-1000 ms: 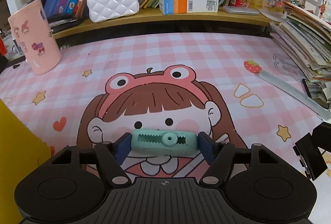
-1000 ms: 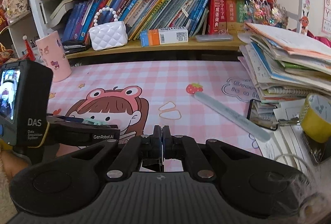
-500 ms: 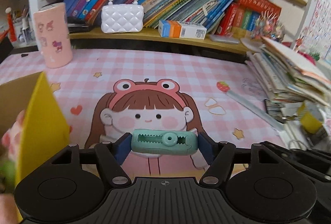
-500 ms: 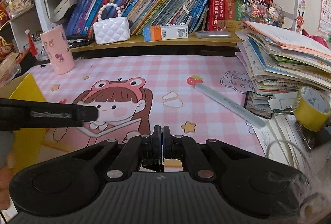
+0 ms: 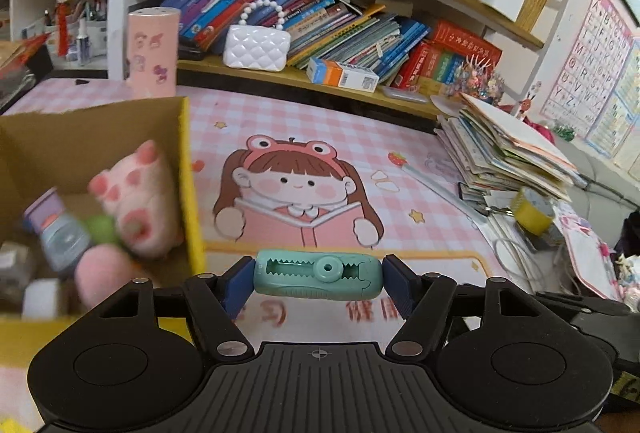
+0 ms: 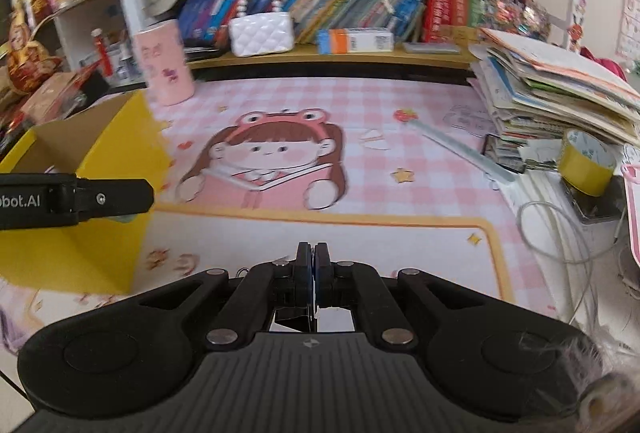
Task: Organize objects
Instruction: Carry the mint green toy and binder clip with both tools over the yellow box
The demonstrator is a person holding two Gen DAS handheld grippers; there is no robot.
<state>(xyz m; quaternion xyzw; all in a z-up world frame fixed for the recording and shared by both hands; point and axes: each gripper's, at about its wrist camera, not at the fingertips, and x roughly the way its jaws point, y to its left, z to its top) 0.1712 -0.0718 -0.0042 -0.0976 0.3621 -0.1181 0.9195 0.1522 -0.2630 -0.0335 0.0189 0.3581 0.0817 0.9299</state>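
A teal crocodile-shaped clip (image 5: pixel 318 275) is held lengthwise in my left gripper (image 5: pixel 318 278), whose blue pads press on both its ends, above the pink desk mat (image 5: pixel 320 137). A yellow cardboard box (image 5: pixel 186 169) stands open to the left, holding a pink plush toy (image 5: pixel 136 201), a small bottle (image 5: pixel 60 233) and other blurred items. From the right wrist view, the left gripper's black finger (image 6: pixel 116 197) hangs in front of the box (image 6: pixel 116 153) near its right wall. My right gripper (image 6: pixel 312 261) is shut with nothing in it, above the mat's near edge.
A pink cup (image 5: pixel 153 51) stands behind the box. A shelf carries books, a white quilted purse (image 5: pixel 256 47) and an orange-and-white carton (image 5: pixel 342 73). A stack of books and papers (image 5: pixel 504 149), a ruler (image 6: pixel 460 149), yellow tape (image 6: pixel 586 163) and a cable (image 6: pixel 552 229) lie at the right.
Both grippers have drawn back toward the mat's near edge, the left one rising too with the clip still in it. The yellow box and its contents have come into view at the left.
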